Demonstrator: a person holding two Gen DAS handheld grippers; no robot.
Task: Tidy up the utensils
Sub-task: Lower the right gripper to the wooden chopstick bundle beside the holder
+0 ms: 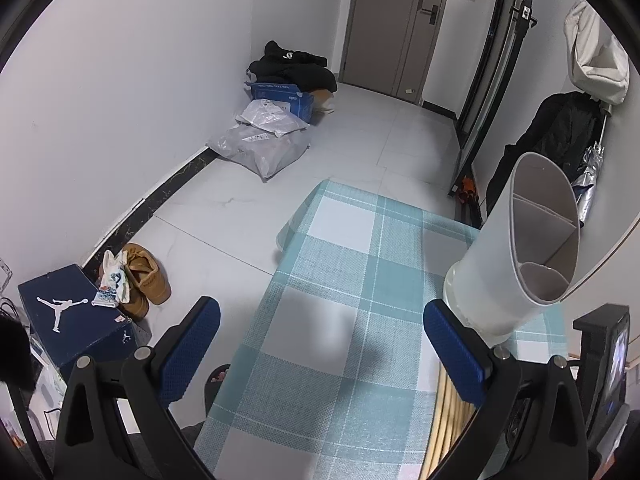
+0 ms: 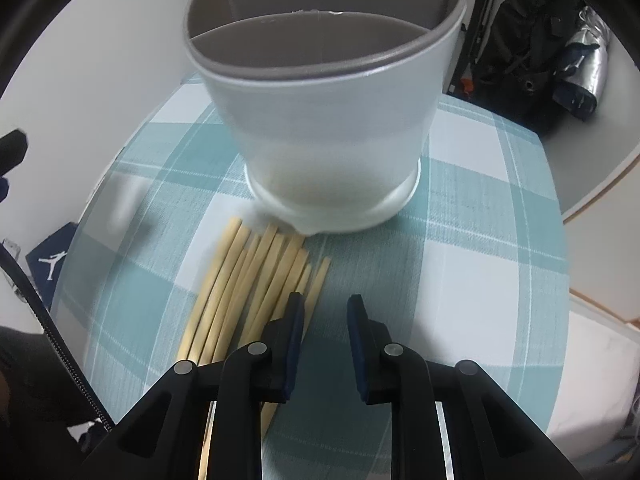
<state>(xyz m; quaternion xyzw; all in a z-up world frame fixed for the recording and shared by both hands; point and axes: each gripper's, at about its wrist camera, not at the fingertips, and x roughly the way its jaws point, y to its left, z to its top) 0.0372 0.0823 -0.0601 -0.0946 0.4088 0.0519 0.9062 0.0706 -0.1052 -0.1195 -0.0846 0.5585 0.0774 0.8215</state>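
The right claw point(image 2: 324, 312) hangs low over the worktop point(image 2: 460, 240), its two blue-padded fingers a narrow gap apart and gripping nothing. Its left finger overlaps one bundle of pale wooden chopsticks point(image 2: 244, 280), roughly ten by count, lying flat with their far tips just short of the holder's base. The single white utensil holder point(image 2: 328, 120) stands upright on the checked cloth, its inside split into compartments. The left claw point(image 1: 320, 344) is spread wide and empty, its right finger just beside that holder point(image 1: 516, 248).
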